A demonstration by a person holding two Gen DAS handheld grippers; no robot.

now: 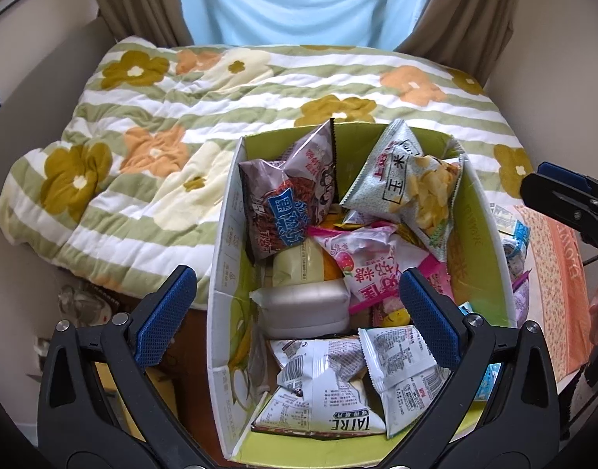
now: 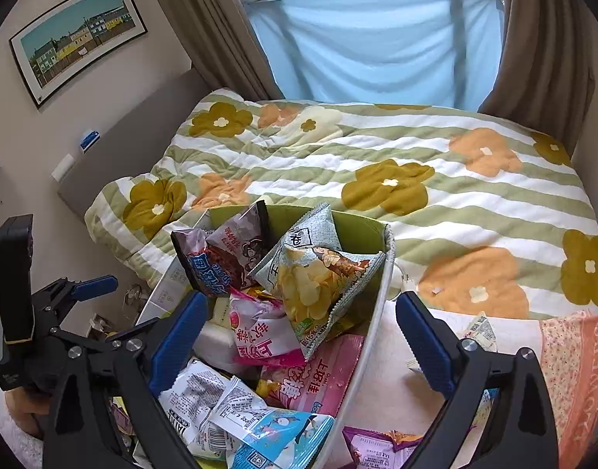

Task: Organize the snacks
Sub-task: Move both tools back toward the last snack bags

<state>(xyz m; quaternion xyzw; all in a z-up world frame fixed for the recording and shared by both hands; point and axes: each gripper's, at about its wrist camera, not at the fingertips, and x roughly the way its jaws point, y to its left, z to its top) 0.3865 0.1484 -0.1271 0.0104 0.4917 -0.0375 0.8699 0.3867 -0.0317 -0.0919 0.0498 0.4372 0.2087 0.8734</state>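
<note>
Snacks (image 1: 330,242) fill the green box (image 1: 220,258) at the bed's (image 2: 435,179) foot; more lie right of the box. Both the left tool (image 1: 295,301) and the right tool (image 2: 300,336) stand released (nothing held). We advise grasping one loose packet (image 2: 381,447) by its edge.

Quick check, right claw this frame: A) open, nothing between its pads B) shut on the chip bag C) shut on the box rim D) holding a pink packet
A: the right claw stands wide open above the box, its blue pads touching no snack; the chip bag lies loose in the box.
</note>
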